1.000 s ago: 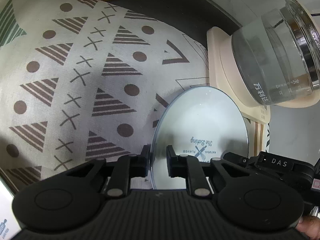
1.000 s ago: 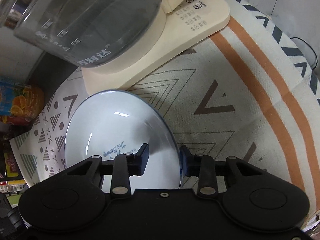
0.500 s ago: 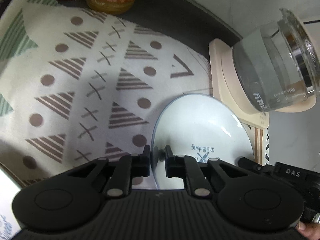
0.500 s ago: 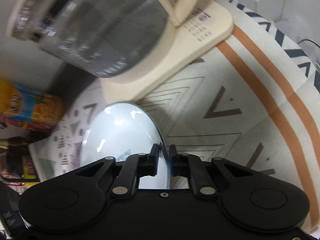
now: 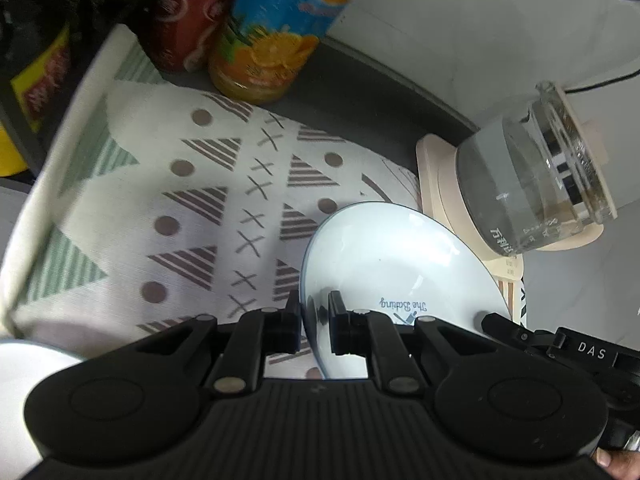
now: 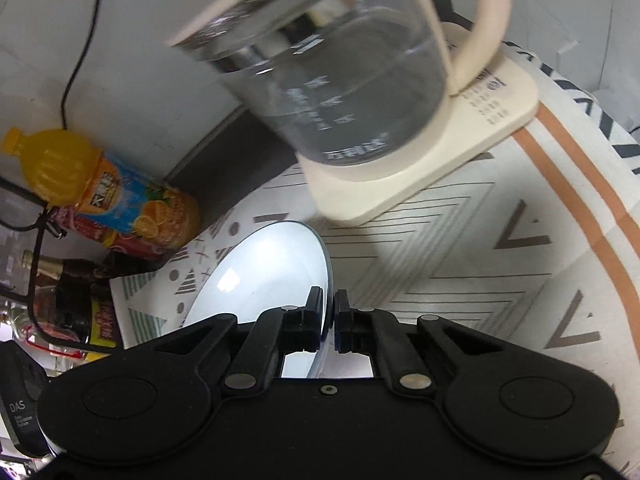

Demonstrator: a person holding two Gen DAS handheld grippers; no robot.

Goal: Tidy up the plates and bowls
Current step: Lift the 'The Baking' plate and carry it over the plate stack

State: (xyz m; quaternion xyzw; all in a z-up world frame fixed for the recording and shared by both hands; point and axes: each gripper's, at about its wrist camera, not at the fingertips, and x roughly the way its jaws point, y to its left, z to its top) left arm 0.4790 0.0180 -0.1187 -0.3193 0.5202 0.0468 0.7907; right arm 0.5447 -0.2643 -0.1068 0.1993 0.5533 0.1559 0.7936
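Plate [image 5: 384, 264] sits pinched between my two claws, white with a thin blue rim and small blue lettering in its well. My left claw [image 5: 314, 322] is clamped on the rim at the plate's nine o'clock edge, one pad above the rim and one under it. My right claw [image 6: 328, 322] is clamped on the opposite rim, at about three o'clock as the left wrist view shows the plate; its black body shows at four o'clock in that view, with a fingertip of the person's hand [image 5: 608, 458] at the lower corner. From the right wrist the plate appears edge-on and tilted, above the patterned cloth [image 5: 168, 208] that covers the counter [image 5: 360, 92].

At one o'clock from the plate stands a glass kettle [image 5: 532, 184] on its cream base [image 6: 420, 176], just beside the plate's far rim; whether they touch I cannot tell. At eleven o'clock, well apart at the back of the counter, stand an orange juice bottle [image 5: 268, 40] and a red-labelled bottle [image 5: 184, 12]. A white rounded edge [image 5: 24, 364], perhaps another dish, shows at the left wrist view's eight o'clock corner.
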